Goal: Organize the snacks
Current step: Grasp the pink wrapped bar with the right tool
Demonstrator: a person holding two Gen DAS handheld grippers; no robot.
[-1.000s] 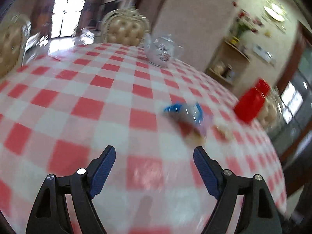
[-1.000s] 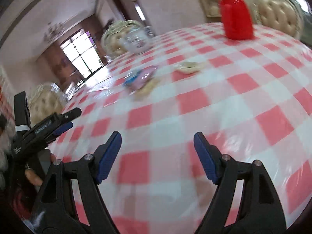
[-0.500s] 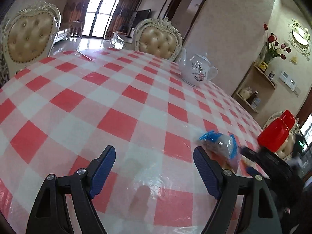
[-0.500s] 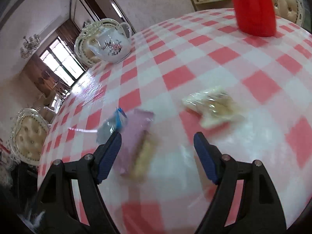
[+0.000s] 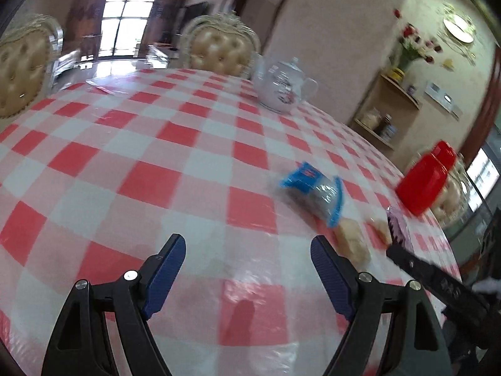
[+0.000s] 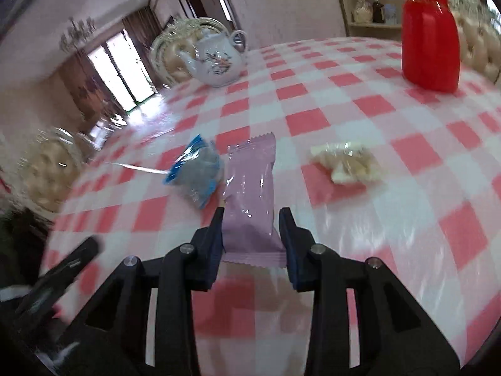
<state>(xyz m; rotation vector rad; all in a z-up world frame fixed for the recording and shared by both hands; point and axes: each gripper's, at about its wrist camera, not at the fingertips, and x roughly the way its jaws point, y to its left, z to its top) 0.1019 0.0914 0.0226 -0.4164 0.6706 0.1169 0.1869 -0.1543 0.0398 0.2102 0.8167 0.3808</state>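
My right gripper (image 6: pixel 252 219) is shut on a pink snack packet (image 6: pixel 250 194), gripping its near end above the table. A blue-edged clear snack packet (image 6: pixel 195 172) lies just left of it, and a clear packet of pale biscuits (image 6: pixel 347 161) lies to the right. In the left wrist view my left gripper (image 5: pixel 247 257) is open and empty above the cloth. The blue packet (image 5: pixel 316 192) lies ahead to its right, with a pale snack (image 5: pixel 352 242) beside it. The right gripper (image 5: pixel 438 282) with the pink packet (image 5: pixel 397 225) shows at the right edge.
The round table has a red-and-white checked cloth (image 5: pixel 156 144). A white teapot (image 5: pixel 280 86) stands at the far side, and a red container (image 5: pixel 424 183) stands at the right. Padded chairs (image 5: pixel 220 48) surround the table. A wall shelf (image 5: pixel 385 116) stands behind.
My right gripper has closed on the pink packet, which was lying on the cloth between its open fingers. The left gripper has stayed open and swung slightly.
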